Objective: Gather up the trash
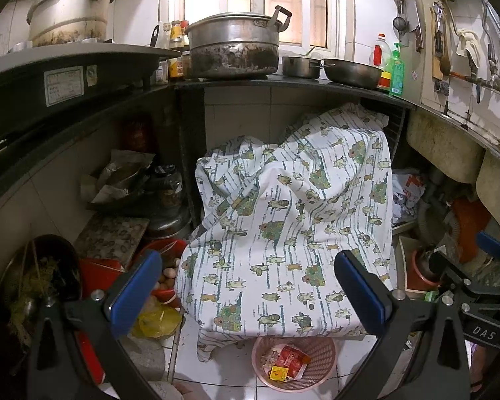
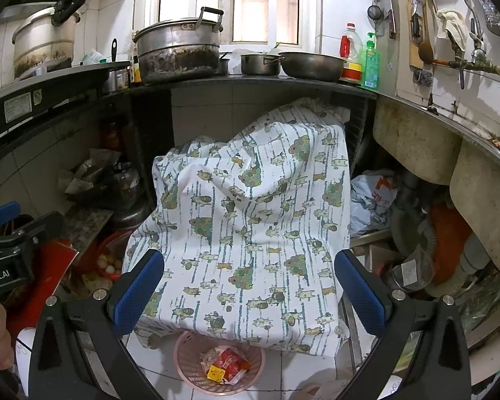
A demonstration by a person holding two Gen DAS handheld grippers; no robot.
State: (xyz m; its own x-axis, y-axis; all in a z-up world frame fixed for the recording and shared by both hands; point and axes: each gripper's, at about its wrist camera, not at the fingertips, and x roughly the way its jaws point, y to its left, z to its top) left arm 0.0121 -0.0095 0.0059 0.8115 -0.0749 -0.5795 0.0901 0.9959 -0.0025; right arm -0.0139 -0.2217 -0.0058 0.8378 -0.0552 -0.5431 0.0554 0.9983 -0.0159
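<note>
Left wrist view: the left claw [image 1: 248, 295] hangs spread and empty above the pink trash basket [image 1: 320, 363], which holds red wrappers [image 1: 291, 359] on the floor below a printed cloth [image 1: 283, 220]. Right wrist view: the right claw [image 2: 250, 295] is likewise apart and empty, so more trash must likely be found next; "Robot.AI" reads on the other tool.

The patterned cloth [image 1: 283, 220] hid whatever stood beneath it and overlapped the pink basket's [image 1: 320, 366] far rim.
</note>
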